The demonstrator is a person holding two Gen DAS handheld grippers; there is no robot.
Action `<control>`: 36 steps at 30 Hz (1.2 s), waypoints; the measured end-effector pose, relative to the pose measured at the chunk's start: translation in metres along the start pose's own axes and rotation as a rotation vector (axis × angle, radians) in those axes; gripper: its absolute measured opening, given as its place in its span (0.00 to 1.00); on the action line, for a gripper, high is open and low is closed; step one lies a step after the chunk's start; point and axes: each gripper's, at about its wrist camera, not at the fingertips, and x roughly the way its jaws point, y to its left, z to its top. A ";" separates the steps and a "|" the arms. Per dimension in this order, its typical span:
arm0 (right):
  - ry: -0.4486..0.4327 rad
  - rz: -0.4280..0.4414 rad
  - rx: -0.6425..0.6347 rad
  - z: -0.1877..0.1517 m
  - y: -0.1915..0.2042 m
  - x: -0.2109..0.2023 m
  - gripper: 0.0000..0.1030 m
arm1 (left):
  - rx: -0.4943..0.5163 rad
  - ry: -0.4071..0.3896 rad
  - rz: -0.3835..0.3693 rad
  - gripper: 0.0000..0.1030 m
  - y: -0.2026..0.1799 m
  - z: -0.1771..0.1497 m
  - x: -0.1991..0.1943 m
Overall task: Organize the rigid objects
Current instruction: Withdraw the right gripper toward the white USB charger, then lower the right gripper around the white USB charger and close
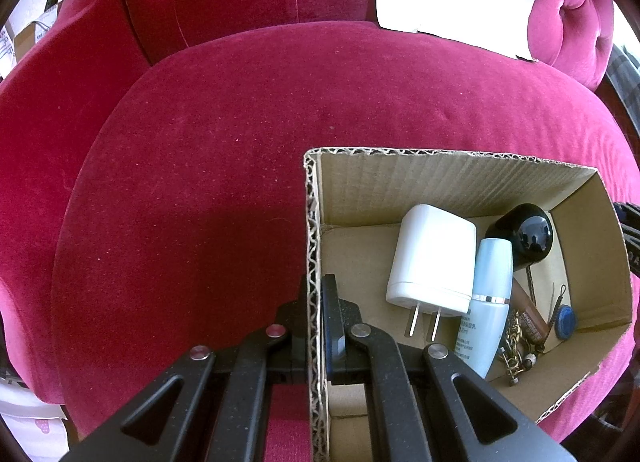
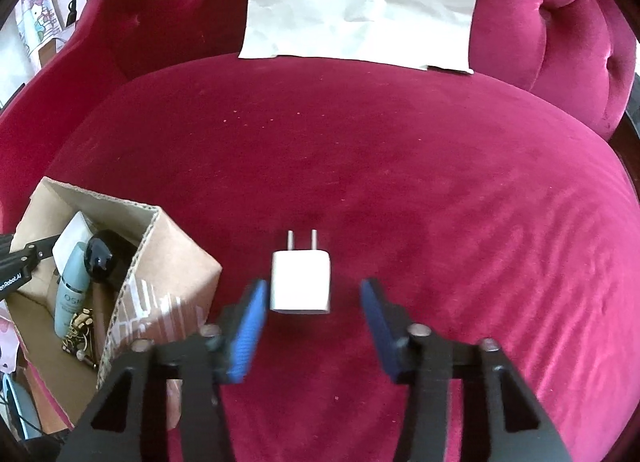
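Note:
A cardboard box (image 1: 314, 229) stands on the red velvet sofa seat. My left gripper (image 1: 314, 318) is shut on the box's left wall, one finger on each side. Inside lie a white charger (image 1: 434, 258), a pale blue bottle (image 1: 490, 298), a black round object (image 1: 528, 234), a chain and a small blue piece. In the right wrist view a small white plug adapter (image 2: 301, 282) lies on the seat, prongs pointing away. My right gripper (image 2: 314, 302) is open with its blue pads on either side of the adapter's near end, not touching. The box (image 2: 168, 262) is to its left.
A sheet of pale paper (image 2: 360, 1) leans on the tufted sofa back. The sofa's armrests curve round both sides. The left gripper's arm (image 2: 20, 258) reaches into the right wrist view at the box.

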 end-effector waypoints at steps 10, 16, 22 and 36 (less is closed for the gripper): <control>-0.001 -0.013 -0.012 0.000 0.004 -0.002 0.27 | -0.002 0.001 0.001 0.03 -0.006 0.000 0.000; 0.018 -0.035 -0.006 0.000 0.005 -0.007 0.28 | -0.003 0.001 0.003 0.03 -0.008 0.001 0.001; 0.052 -0.052 0.000 0.000 0.006 -0.011 0.27 | -0.004 -0.002 0.004 0.03 -0.015 0.001 0.002; 0.110 -0.058 -0.009 -0.011 0.001 -0.036 0.27 | -0.007 -0.002 0.010 0.03 -0.013 0.005 0.007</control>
